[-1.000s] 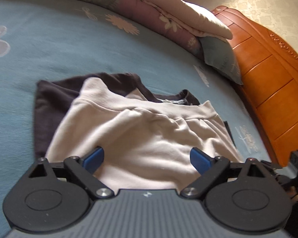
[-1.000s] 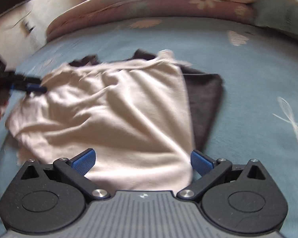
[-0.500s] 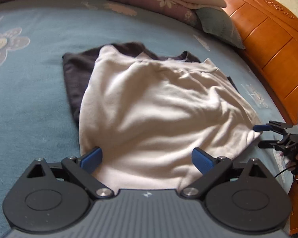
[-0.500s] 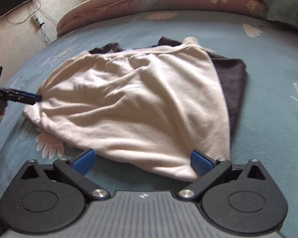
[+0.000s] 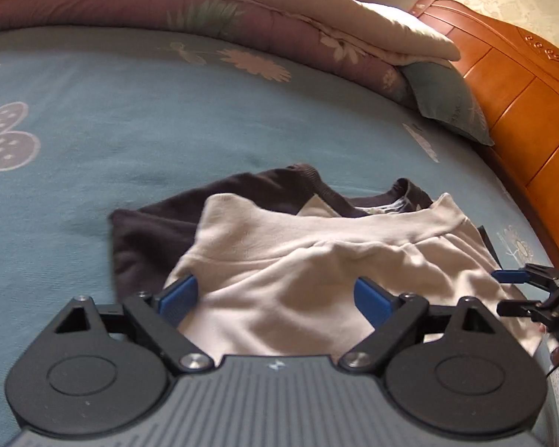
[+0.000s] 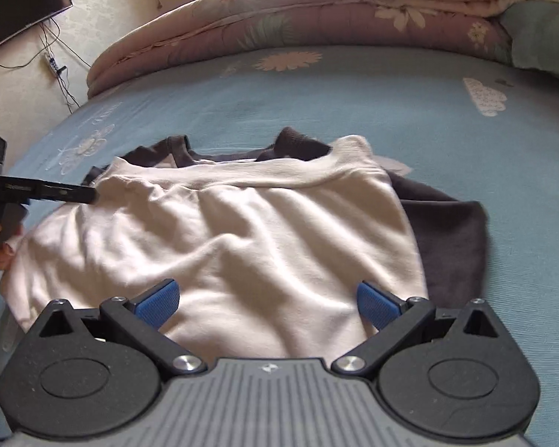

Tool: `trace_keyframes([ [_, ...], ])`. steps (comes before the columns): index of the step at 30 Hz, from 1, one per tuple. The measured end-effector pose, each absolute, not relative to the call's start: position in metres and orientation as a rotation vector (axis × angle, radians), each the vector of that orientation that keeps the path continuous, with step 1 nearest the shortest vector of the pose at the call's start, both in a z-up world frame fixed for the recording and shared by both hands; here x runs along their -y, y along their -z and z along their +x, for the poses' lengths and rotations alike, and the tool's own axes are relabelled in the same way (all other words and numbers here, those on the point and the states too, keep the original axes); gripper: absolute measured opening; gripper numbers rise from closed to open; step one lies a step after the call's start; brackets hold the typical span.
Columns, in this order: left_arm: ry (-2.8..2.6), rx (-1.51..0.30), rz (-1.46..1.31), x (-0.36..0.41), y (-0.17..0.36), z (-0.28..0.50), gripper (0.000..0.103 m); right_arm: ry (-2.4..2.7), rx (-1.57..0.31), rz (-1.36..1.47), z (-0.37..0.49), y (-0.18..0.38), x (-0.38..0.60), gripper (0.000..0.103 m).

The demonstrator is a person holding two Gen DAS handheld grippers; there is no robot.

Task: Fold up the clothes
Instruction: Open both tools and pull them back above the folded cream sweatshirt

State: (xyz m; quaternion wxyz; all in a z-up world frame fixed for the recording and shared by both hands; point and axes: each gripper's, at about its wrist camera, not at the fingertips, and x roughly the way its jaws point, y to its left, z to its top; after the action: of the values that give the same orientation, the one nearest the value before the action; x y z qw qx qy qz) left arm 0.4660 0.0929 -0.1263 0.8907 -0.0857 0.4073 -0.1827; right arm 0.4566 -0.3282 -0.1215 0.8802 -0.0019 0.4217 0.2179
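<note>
On the blue flowered bedsheet, the cream cotton sweatshirt with dark brown sleeves lies rumpled directly beneath and ahead of both the left gripper and right gripper, whose blue-padded fingers are spread wide, pinching nothing.

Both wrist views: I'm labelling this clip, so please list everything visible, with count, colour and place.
Cream cotton sweatshirt body: one, cream, lying wrinkled on the bed, over the dark part.
Dark brown sleeve and collar fabric: one, dark brown, under the cream part, showing at its far edge and one side.
Blue floral bedsheet: one, blue with pale flowers, under the clothing.
Folded mauve floral quilt: one, mauve and cream, along the bed's far edge.
Grey-green pillow: one, beside the quilt.
Orange wooden headboard: one, at the bed's end.
Black wall screen: one, with cables below.
Left gripper: black, blue pads, open over the sweatshirt.
Right gripper: same, open.
</note>
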Motion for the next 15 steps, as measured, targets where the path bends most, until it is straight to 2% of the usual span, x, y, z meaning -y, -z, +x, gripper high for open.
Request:
trace_keyframes([
  [5, 0.422, -0.819, -0.009, -0.085, 0.107, 0.419, 0.091, -0.444, -0.865, 0.073, 0.432, 0.113, 0.352, 0.103],
  [9, 0.542, -0.772, 0.103, -0.051, 0.098, 0.37, 0.092, -0.528, -0.819, 0.138, 0.407, 0.094, 0.338, 0.103],
  [15, 0.552, -0.866, 0.087, -0.037, 0.126, 0.343, 0.092, -0.554, -0.904, 0.059, 0.383, 0.118, 0.305, 0.103],
])
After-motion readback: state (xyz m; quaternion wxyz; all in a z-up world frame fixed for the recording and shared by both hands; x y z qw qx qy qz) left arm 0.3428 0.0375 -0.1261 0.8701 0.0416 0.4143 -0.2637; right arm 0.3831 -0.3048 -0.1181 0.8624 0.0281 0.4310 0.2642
